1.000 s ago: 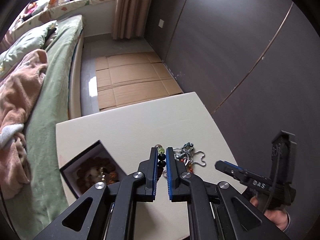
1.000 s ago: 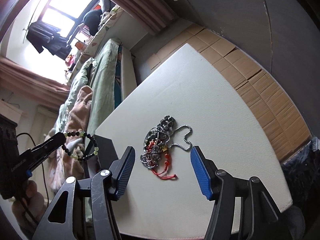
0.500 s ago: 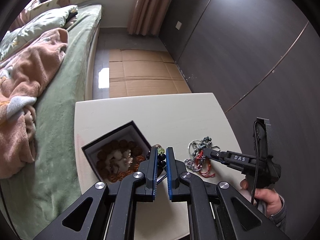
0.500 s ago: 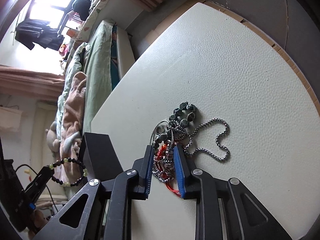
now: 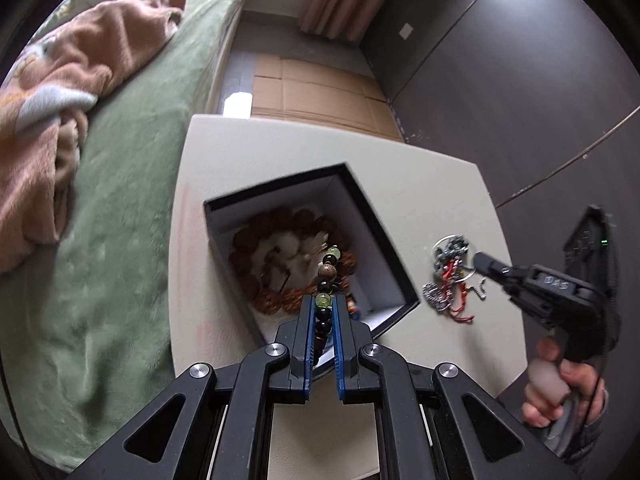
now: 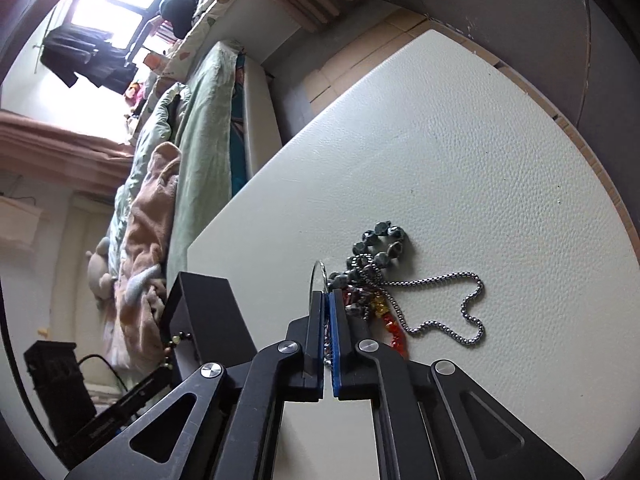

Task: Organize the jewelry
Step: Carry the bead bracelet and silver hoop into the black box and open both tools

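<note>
A pale, pebble-grained table (image 6: pixel 460 152) fills the scene, its near left side close against a bed with a green cover (image 5: pixel 132 184) and a pink blanket (image 5: pixel 76 64) heaped on it. Flattened cardboard (image 5: pixel 316 88) covers the floor beyond the table's far edge, and dark wall panels (image 5: pixel 500 80) close in on the right. Bright window up at the back of the room, seen from the right wrist (clothes hanging against the light).

The black box (image 5: pixel 372 216) sits open near the table's left edge, brown beads coiled inside on the white lining. Over it hangs the left tool (image 5: pixel 323 308), pads pressed together on a beaded bracelet (image 5: pixel 326 276) of dark and green beads, which sticks out past the tips above the box opening.

To the right of the box, a tangle of jewelry (image 6: pixel 384 292): grey beads, a steel ball chain looping out to the right, red cord. The right tool (image 6: pixel 327 300) is down in its left part, clamped shut on a strand of chain, a thin ring poking up past its tip. The table stretches bare and wide beyond the tangle to the far corner.
</note>
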